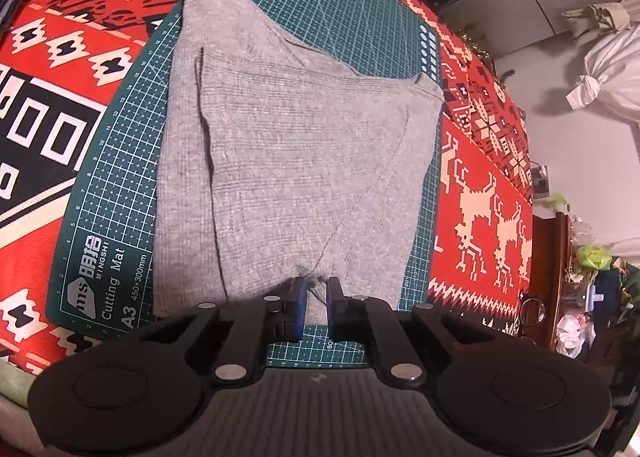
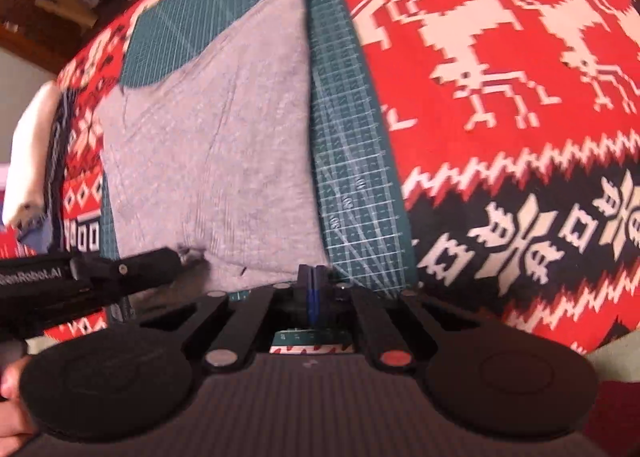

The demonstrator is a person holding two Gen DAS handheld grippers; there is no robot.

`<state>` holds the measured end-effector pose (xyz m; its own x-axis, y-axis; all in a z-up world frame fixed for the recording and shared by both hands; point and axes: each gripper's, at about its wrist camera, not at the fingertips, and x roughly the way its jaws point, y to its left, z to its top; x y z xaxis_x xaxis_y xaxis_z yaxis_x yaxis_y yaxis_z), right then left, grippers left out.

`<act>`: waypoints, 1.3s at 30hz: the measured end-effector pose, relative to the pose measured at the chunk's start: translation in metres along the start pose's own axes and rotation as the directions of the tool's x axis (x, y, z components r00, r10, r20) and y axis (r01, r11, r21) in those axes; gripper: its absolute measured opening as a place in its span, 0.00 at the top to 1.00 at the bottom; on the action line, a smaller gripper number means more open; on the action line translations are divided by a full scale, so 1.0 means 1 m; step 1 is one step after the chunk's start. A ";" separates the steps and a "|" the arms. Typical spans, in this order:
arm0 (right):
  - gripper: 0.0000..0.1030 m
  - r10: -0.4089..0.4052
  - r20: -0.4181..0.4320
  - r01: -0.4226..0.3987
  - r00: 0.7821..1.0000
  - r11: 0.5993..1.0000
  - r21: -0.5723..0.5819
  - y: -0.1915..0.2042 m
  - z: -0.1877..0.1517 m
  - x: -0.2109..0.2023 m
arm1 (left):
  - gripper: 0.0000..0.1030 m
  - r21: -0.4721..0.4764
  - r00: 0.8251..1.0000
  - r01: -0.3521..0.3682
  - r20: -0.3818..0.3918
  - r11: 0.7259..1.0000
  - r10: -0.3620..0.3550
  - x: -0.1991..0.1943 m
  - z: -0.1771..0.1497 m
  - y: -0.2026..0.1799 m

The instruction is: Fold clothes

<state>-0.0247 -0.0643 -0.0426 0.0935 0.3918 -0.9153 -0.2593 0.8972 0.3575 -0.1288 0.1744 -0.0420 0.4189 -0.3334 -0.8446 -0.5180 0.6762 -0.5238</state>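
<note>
Both grippers tilted down, jaws drawn in

The left gripper (image 1: 316, 293) pinches a small bunch of cloth between its blue pads. The right gripper (image 2: 313, 289) has its jaws pressed together, empty, with a hand (image 2: 12, 393) at the lower left.

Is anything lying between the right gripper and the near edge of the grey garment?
Nothing visible does. The right gripper, jaws shut and empty, sits over the bare green cutting mat just off the grey garment's near corner. The left gripper pinches the same near edge further along, clear of that path.
</note>
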 end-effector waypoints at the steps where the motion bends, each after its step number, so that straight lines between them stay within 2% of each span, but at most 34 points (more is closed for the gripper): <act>1: 0.99 0.010 0.018 -0.010 1.000 1.000 0.007 -0.002 0.002 -0.005 | 0.92 0.002 1.000 0.000 0.000 1.000 0.000 0.000 0.000 0.000; 5: 0.99 0.014 0.005 -0.014 1.000 1.000 -0.001 0.002 0.008 0.000 | 0.92 0.000 1.000 -0.003 0.004 1.000 0.003 -0.001 0.000 0.000; 11: 0.98 -0.068 -0.027 0.067 0.997 0.997 -0.027 0.002 0.000 0.007 | 0.92 -0.010 1.000 0.005 0.013 1.000 -0.004 -0.005 0.001 0.003; 13: 0.98 -0.048 -0.030 0.047 0.998 0.999 -0.009 0.000 0.001 0.006 | 0.92 -0.017 1.000 0.011 0.013 1.000 -0.010 -0.007 0.002 0.005; 16: 0.98 0.030 -0.001 -0.030 1.000 1.000 0.004 0.000 0.001 -0.002 | 0.92 -0.042 1.000 0.025 0.014 0.999 -0.024 -0.012 0.001 0.010; 19: 0.98 0.091 0.004 -0.090 0.996 0.995 -0.035 0.010 0.000 -0.004 | 0.92 -0.057 1.000 0.031 0.002 0.998 -0.031 -0.012 0.000 0.014; 24: 0.98 0.067 -0.034 -0.071 0.997 0.989 -0.132 0.036 -0.001 0.015 | 0.92 -0.040 0.999 -0.018 -0.049 0.999 0.016 0.005 -0.003 0.012; 28: 1.00 0.033 -0.062 -0.045 0.998 0.981 -0.187 0.049 -0.006 0.028 | 0.92 -0.012 0.994 -0.095 -0.060 0.995 0.094 0.016 -0.006 0.011; 30: 1.00 0.013 -0.059 -0.026 0.998 0.976 -0.215 0.053 -0.009 0.030 | 0.92 -0.010 0.993 -0.102 -0.061 0.995 0.101 0.016 -0.006 0.012; 35: 0.98 0.037 -0.076 -0.053 0.996 0.974 -0.222 0.051 -0.016 0.026 | 0.91 0.000 0.996 -0.079 -0.047 0.997 0.079 0.010 -0.010 0.010; 39: 0.98 0.091 -0.061 -0.103 0.994 0.969 -0.226 0.057 -0.012 0.023 | 0.92 -0.018 0.993 -0.107 -0.045 0.994 0.106 0.012 -0.010 0.015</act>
<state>-0.0489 -0.0062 -0.0459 0.0103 0.4584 -0.8887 -0.4777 0.7830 0.3984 -0.1388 0.1741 -0.0606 0.3274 -0.2895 -0.8994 -0.5733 0.6958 -0.4326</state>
